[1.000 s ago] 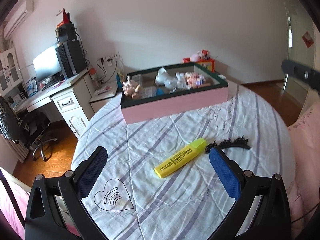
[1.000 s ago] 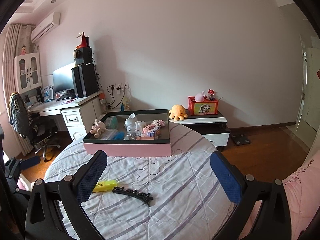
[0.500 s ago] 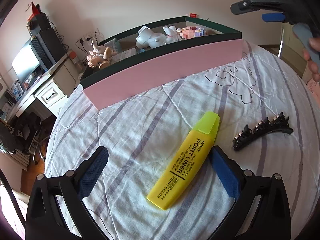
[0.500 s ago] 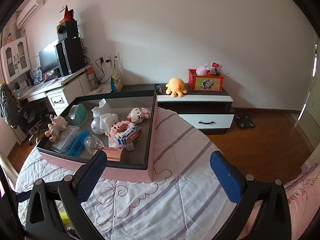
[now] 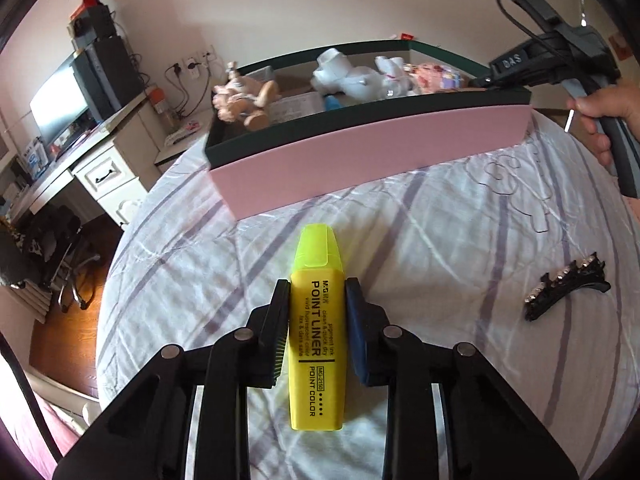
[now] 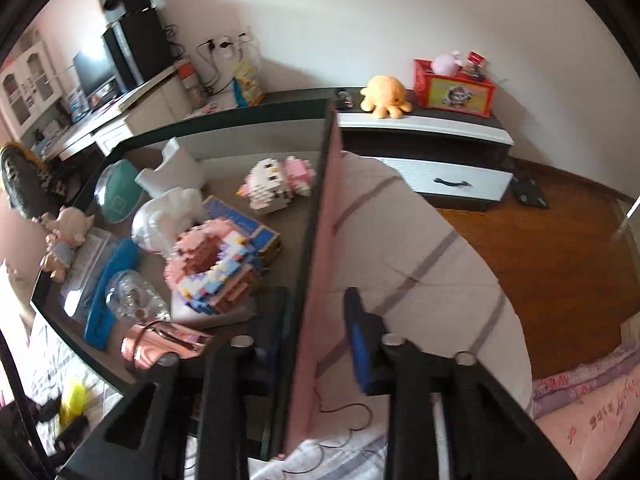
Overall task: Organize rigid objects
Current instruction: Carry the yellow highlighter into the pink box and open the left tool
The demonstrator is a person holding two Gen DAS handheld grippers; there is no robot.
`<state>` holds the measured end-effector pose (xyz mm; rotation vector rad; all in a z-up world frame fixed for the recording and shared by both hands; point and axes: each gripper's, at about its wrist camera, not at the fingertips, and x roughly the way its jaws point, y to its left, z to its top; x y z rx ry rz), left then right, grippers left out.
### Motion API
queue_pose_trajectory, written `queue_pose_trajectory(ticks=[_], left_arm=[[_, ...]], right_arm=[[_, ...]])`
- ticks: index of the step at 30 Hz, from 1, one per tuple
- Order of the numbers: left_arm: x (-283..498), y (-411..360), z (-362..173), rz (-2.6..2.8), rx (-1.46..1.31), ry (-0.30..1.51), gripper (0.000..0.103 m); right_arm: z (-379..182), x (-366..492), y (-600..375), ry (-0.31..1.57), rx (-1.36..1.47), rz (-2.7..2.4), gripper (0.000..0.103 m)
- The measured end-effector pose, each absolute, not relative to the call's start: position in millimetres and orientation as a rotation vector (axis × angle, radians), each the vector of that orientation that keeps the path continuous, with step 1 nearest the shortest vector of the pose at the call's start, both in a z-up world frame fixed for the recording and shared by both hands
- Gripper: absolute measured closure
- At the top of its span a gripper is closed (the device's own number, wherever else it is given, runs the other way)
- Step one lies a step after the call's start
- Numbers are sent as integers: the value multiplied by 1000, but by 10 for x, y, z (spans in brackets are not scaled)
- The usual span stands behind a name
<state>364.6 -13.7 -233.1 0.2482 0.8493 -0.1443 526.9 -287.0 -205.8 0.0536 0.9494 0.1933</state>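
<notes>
My left gripper (image 5: pixel 317 312) has just closed on the yellow highlighter (image 5: pixel 318 344), lying on the bedspread (image 5: pixel 440 248) before the pink box (image 5: pixel 372 160). The right gripper (image 6: pixel 316 320) has closed, seemingly pinching the box's side wall. I'd lift straight, keeping the marker level.

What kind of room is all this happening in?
Most likely a bedroom at home: a quilted striped bedspread underfoot of everything, a desk with a computer monitor to one side, and a low cabinet carrying an orange plush octopus.
</notes>
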Motion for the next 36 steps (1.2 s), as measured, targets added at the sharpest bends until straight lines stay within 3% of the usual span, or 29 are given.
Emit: queue_pose_trajectory(ticks=[9,21,29,36], left_arm=[[3707,493,-2316,-11,128,871,76],[3750,782,-2238,-13,13,871,76],[3945,661,-1749,-60,24,780,76],[4508,93,-1335,-171,89,730,76]], right_arm=[[-2032,5254,-2712,949,-17,152,91],[-1998,5269,-2702,952,-24,141,91],[-1993,5273,-2705,952,-24,145,91],[-2004,5260,-2669,954,-26,154,91]])
